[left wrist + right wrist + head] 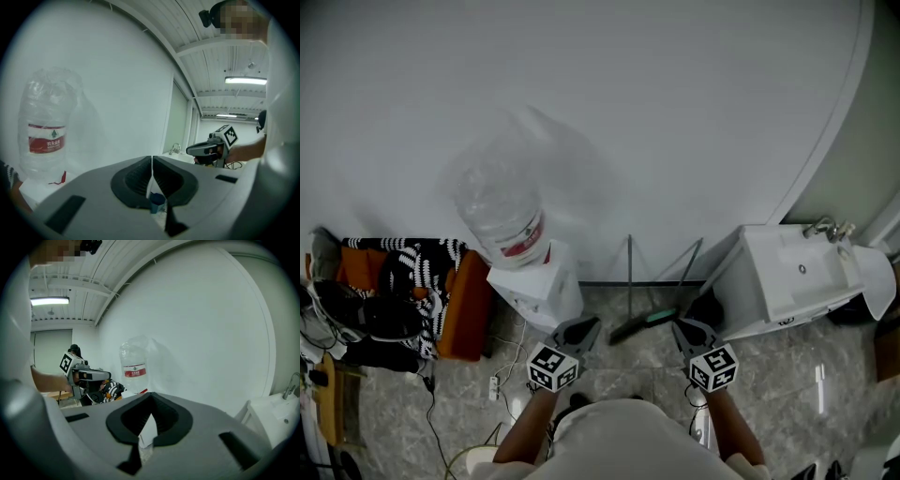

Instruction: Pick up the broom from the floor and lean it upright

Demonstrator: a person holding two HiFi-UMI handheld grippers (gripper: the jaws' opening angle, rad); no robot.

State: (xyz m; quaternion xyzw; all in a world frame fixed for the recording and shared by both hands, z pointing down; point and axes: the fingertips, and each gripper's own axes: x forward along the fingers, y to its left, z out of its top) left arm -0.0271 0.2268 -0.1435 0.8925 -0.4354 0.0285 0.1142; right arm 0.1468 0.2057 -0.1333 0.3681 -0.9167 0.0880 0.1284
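Grey marbled floor (614, 380) meets a white wall (628, 112). The broom (639, 323) lies flat at the wall's foot, between your two grippers. Your left gripper (584, 328) and right gripper (689, 330) are both clenched on nothing. A water dispenser (539, 286) stands to the left and a sink (797, 272) to the right.

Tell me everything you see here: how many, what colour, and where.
bottle: one, clear with a red label, on the dispenser
dispenser: one, white, at the wall, left of centre
broom: one, dark with green, low at the wall ahead
poles: two, thin, grey, against the wall behind the broom
sink: one, white, right
faucet: one, metal, on the sink
cloth: one, black and white, on an orange seat, left
power strip: one, white, on the floor
left gripper: grey, shut, empty
right gripper: grey, shut, empty
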